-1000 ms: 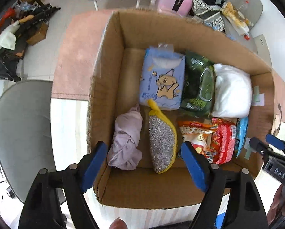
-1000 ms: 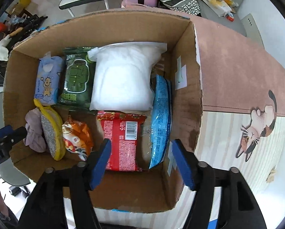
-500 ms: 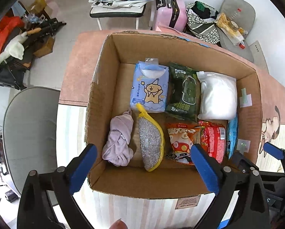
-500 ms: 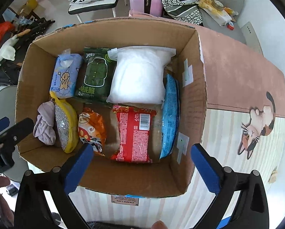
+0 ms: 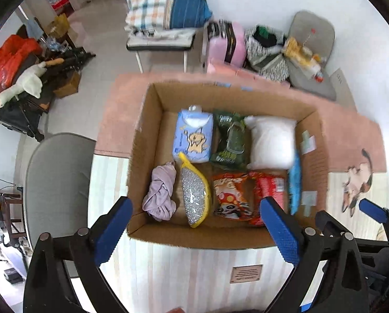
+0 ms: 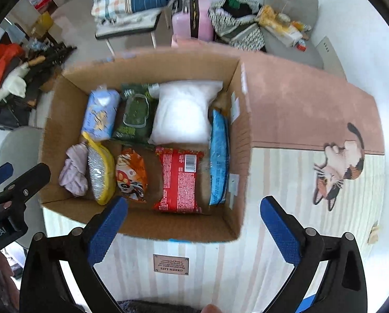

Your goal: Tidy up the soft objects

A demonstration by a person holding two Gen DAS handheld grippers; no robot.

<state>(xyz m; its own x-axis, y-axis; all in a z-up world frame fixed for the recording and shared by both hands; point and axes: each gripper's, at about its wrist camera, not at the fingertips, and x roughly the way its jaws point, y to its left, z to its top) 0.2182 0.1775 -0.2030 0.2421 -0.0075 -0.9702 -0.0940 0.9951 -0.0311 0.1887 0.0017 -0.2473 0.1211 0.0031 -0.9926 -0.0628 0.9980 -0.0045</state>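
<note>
Cardboard box (image 5: pixel 144 140) of soft packets lay below both grippers. Left gripper (image 5: pixel 194 230) and right gripper (image 6: pixel 193 230): jaws stood wide apart, empty.

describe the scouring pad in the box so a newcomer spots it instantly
Look inside the open cardboard box, front row. The scouring pad lies second from the left, between a crumpled lilac cloth and an orange snack bag. Only it is glittery silver mesh with a yellow rim.

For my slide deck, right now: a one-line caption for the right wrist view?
Open right gripper above a cardboard box packed with soft packs, a cloth and a scourer.
</note>
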